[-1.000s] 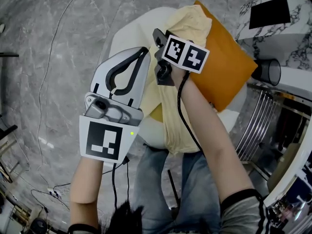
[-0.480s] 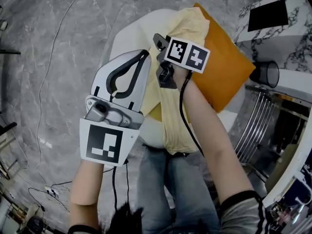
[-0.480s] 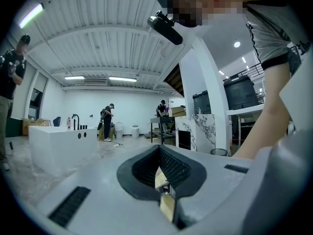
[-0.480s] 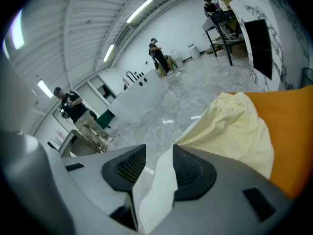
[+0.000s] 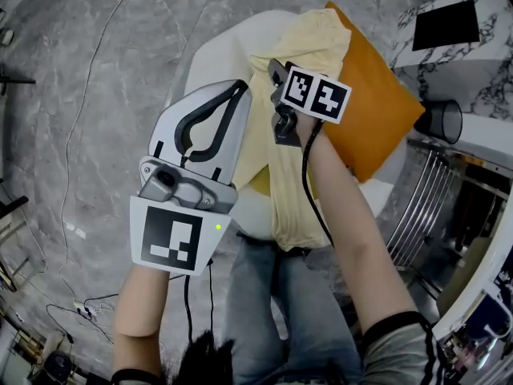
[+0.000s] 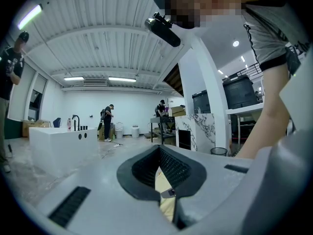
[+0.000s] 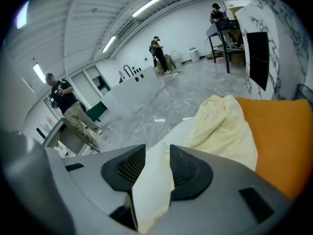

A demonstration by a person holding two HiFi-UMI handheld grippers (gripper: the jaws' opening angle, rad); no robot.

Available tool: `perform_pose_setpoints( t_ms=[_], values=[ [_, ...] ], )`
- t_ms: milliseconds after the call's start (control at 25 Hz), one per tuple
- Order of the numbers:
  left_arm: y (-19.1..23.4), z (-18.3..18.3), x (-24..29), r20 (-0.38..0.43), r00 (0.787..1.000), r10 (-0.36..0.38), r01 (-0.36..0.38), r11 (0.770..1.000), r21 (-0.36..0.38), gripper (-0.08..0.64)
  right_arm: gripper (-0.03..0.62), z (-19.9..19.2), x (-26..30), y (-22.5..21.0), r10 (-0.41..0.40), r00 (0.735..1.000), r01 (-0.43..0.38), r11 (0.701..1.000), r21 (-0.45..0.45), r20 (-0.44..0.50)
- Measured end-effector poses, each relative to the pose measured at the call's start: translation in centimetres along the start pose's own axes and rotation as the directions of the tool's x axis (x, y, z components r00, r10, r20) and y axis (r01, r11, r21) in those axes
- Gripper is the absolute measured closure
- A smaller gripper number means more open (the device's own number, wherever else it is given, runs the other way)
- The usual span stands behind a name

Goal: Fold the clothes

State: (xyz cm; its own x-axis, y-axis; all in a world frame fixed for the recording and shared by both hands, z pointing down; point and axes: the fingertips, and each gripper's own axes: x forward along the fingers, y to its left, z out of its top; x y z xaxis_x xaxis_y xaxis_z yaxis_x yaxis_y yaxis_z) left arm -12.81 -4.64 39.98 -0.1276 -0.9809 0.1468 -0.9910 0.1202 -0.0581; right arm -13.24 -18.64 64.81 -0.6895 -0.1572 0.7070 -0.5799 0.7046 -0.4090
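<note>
Grey, veined marble floor is filling the nine o'clock side of the head view. Next comes the left gripper, smooth white-grey plastic with black ribbed pads. It is reaching toward twelve o'clock over a rounded white seat, its jaws closing a teardrop loop with the tips together. Just at its three o'clock, the garment, pale yellow, soft and crinkled, is draping across the seat and hanging down over the person's jeans at six o'clock. The right gripper is angling down into that cloth. At its three o'clock a smooth orange cushion is lying under the garment's far end, and a black cylindrical bin is standing beyond it.

The left gripper view is showing the pad tips touching, with a sliver of yellow in the slit beneath them. I cannot tell whether any cloth is pinched there. The right gripper view is showing what the marker cube is hiding from above: the jaws have just been opening and are standing apart, with a limp fold of the garment rising between them. Only the gripper views are taking in people standing in a white hall.
</note>
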Motion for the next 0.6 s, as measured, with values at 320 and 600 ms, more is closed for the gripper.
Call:
perform_pose_setpoints(
  t_ms=[320,600],
  values=[
    [0.8,-0.6,-0.2,-0.006,1.0,0.014,-0.014,1.0,-0.015,0.555,0.591,-0.2,-2.0,2.8,0.131,0.986,-0.125,0.99,-0.07,0.1],
    [-1.4,0.6,0.3,0.021,1.0,-0.013,0.013,1.0,-0.017,0.556,0.591,-0.7,-7.0,3.4,0.187,0.969,-0.15,0.966,-0.212,0.164]
  ],
)
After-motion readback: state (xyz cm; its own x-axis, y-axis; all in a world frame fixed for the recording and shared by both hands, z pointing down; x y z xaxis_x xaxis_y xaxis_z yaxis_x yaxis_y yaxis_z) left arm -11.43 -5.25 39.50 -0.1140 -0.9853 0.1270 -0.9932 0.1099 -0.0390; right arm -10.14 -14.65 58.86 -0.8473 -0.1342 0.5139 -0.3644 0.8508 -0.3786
